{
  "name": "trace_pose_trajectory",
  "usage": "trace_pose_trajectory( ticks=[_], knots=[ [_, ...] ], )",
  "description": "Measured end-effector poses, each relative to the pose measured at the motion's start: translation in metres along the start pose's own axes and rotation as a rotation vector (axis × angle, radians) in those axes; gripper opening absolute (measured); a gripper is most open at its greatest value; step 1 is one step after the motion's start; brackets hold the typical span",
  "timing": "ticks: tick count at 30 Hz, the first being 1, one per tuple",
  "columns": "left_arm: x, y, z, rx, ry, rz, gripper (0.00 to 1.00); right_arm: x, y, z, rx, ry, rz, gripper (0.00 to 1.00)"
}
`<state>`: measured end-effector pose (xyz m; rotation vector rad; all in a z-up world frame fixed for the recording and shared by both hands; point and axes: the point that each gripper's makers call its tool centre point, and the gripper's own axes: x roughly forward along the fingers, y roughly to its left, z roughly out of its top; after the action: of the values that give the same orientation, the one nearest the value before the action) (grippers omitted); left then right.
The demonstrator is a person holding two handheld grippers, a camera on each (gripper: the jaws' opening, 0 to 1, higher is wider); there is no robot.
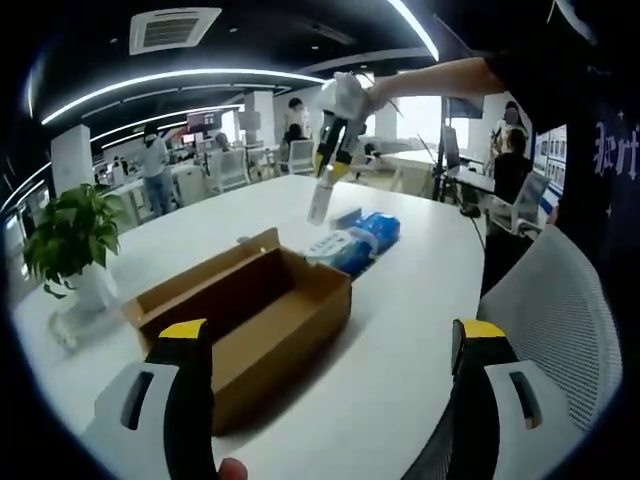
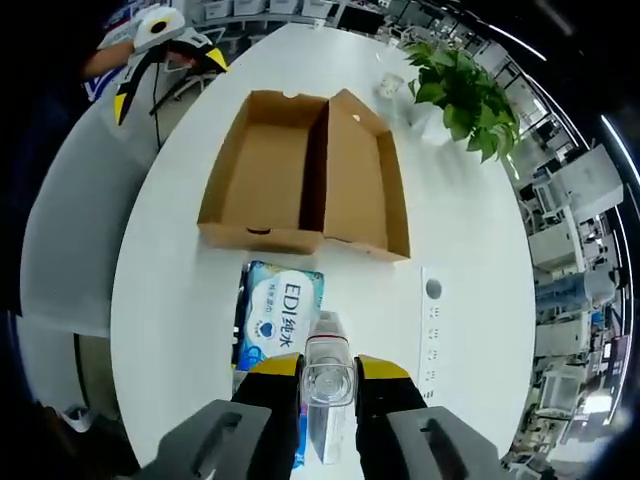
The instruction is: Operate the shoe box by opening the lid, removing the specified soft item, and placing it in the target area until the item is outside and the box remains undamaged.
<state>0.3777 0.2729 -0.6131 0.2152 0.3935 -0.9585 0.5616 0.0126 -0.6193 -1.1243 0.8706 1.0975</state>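
Observation:
The brown cardboard shoe box (image 2: 262, 175) lies open on the white table, its lid (image 2: 365, 190) folded back beside it and its inside bare. In the left gripper view the box (image 1: 255, 320) sits just ahead of my left gripper (image 1: 332, 335), which is open and holds nothing. My right gripper (image 2: 327, 368) is shut on a small clear bottle-like item (image 2: 327, 395), held in the air above a blue wipes pack (image 2: 280, 310). From the left gripper view, the right gripper (image 1: 332, 160) hangs high over the pack (image 1: 360, 240) with the item (image 1: 319, 203) pointing down.
A potted green plant (image 2: 460, 90) and a small cup (image 2: 390, 85) stand beyond the box. A white strip (image 2: 432, 325) lies right of the pack. A mesh chair (image 1: 560, 320) stands at the table edge. People and desks fill the office behind.

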Motion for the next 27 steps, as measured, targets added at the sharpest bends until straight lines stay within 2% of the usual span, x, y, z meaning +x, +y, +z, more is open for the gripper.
trace_pose_trajectory(
  ticks=[13, 23, 27],
  knots=[
    [-0.015, 0.007, -0.008, -0.042, -0.004, 0.058, 0.99, 0.031, -0.015, -0.012, 0.027, 0.072, 0.038, 0.16],
    [-0.024, 0.014, -0.016, -0.063, 0.002, 0.098, 0.99, 0.058, -0.013, -0.023, 0.029, 0.144, 0.065, 0.16],
    [-0.029, 0.017, -0.019, -0.071, 0.003, 0.112, 0.99, 0.067, -0.012, -0.021, 0.025, 0.15, 0.07, 0.16]
  ],
)
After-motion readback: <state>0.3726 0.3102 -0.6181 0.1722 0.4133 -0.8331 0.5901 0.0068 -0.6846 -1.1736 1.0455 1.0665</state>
